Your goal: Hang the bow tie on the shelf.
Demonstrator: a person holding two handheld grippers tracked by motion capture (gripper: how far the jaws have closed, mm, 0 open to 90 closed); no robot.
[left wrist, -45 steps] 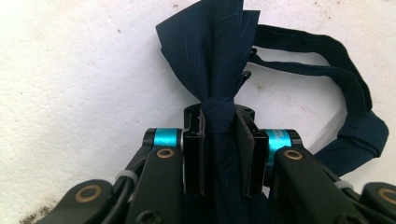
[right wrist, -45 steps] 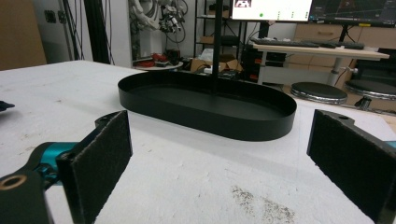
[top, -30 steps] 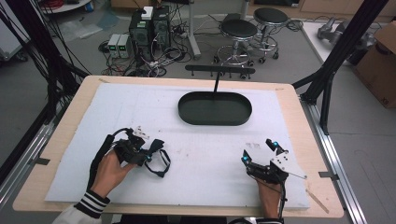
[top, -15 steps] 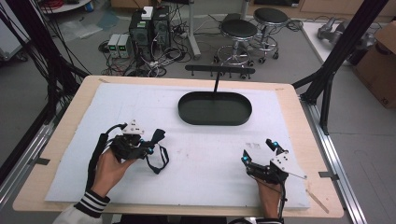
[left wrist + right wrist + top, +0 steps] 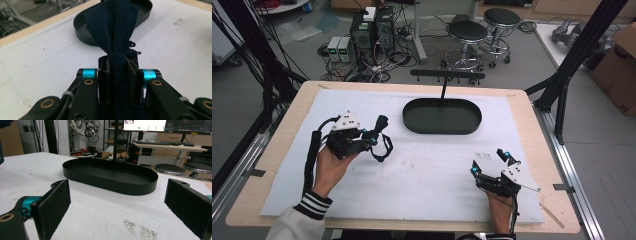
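Note:
My left gripper [image 5: 371, 134] is shut on a dark navy strap of cloth [image 5: 113, 32], which fans out above the jaws in the left gripper view; a loop of the cloth [image 5: 383, 147] hangs down beside it over the white mat. The gripper is lifted at the mat's left side, pointing toward a black oval tray [image 5: 442, 116] with an upright black post [image 5: 443, 89] behind it. My right gripper [image 5: 490, 161] rests open near the front right of the mat, its pads [image 5: 55, 202] wide apart with nothing between them, facing the black oval tray [image 5: 110, 176].
A white mat [image 5: 422, 165] covers the wooden table [image 5: 287, 115]. Behind the table stand stools [image 5: 467, 32], computer boxes and tangled cables on the floor. Black frame legs rise at both sides.
My left gripper has lifted and moved forward and rightward with the cloth, toward the tray. The right gripper has stayed put, open.

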